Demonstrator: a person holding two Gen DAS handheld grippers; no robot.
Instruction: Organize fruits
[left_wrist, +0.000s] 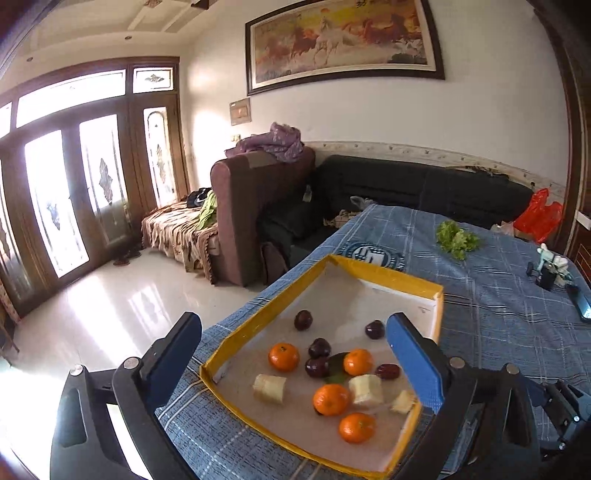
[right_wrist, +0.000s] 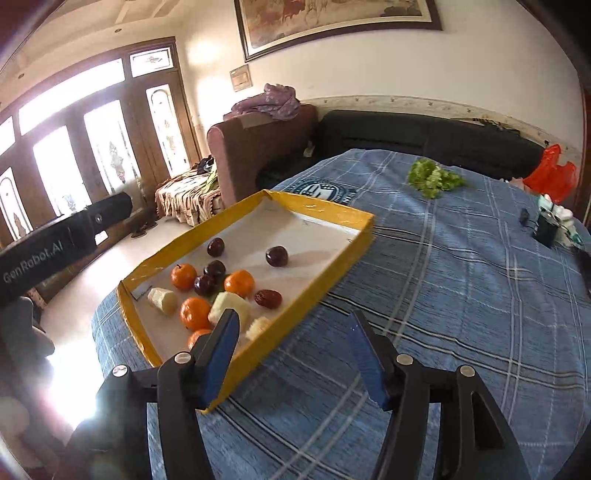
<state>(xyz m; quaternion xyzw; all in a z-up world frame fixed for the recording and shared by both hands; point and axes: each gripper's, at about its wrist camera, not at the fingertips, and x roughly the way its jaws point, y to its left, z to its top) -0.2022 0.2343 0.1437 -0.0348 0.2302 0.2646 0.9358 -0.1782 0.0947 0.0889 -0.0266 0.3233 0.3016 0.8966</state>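
I hold my left gripper (left_wrist: 295, 365) above the near end of the shallow yellow-rimmed cardboard tray (left_wrist: 258, 317), its blue pads spread wide with nothing between them, so the fruit shows in the gap at the lower centre of the left wrist frame. All the fruit lies loose on the tray's white floor: four round orange tangerines (left_wrist: 283, 356), dark red plum-like fruits (left_wrist: 319, 348), pale peeled banana chunks (left_wrist: 269, 387) and one wrinkled red date (left_wrist: 388, 371). The kinds are mixed at the near end, some touching, while the far half of the tray is bare. That could be a jumble awaiting sorting or fruit gathered into the tray; I cannot tell which.

My right gripper (right_wrist: 291, 354) is also parted and empty, hanging over the tray's right rim and the blue checked cloth (right_wrist: 443, 295), at the lower centre of its frame. A bunch of green leafy lettuce (right_wrist: 434, 179) lies well apart at upper right, with a red plastic bag (right_wrist: 550, 173) beyond. The raised rim and tightly packed pieces would crowd any pad reaching in.
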